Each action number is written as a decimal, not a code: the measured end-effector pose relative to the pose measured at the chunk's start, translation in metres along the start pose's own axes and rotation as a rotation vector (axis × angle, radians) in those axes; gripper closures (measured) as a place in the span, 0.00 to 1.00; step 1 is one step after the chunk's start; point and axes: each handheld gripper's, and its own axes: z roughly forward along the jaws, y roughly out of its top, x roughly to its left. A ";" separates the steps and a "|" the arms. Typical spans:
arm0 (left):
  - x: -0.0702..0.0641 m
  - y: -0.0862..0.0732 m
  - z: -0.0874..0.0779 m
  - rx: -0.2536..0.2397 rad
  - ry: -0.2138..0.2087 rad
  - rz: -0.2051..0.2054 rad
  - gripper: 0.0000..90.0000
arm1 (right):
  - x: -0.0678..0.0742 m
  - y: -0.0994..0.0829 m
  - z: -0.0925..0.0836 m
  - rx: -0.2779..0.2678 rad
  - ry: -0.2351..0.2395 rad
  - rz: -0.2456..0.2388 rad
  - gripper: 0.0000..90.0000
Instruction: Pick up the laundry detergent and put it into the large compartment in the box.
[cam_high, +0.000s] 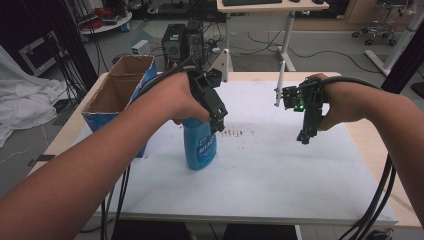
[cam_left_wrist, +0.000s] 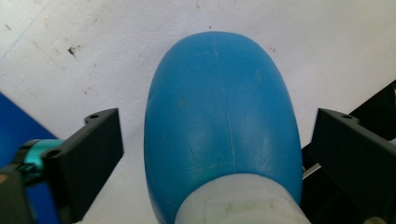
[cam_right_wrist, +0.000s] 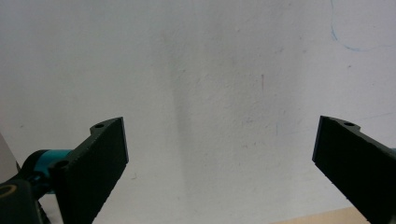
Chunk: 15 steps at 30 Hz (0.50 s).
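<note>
Standing upright beside the cardboard box (cam_high: 120, 87), the blue bottle (cam_high: 200, 145) sits between the left gripper (cam_high: 217, 120)'s parted jaws, untouched, its long axis vertical.

Wooden table (cam_high: 372, 150): white sheet (cam_high: 280, 170) covers most; blue bottle (cam_high: 200, 145) upright on sheet; cardboard box (cam_high: 117, 92) at left edge.
</note>
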 end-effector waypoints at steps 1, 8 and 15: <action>0.000 0.000 0.000 -0.001 0.001 0.001 0.05 | 0.000 0.000 0.000 0.000 0.000 0.000 0.03; 0.002 0.000 0.001 -0.001 0.007 0.004 0.09 | 0.001 0.001 0.001 0.004 0.001 0.008 0.03; 0.003 -0.001 0.002 -0.001 0.015 -0.006 0.11 | 0.000 0.003 0.001 0.003 0.001 0.003 0.03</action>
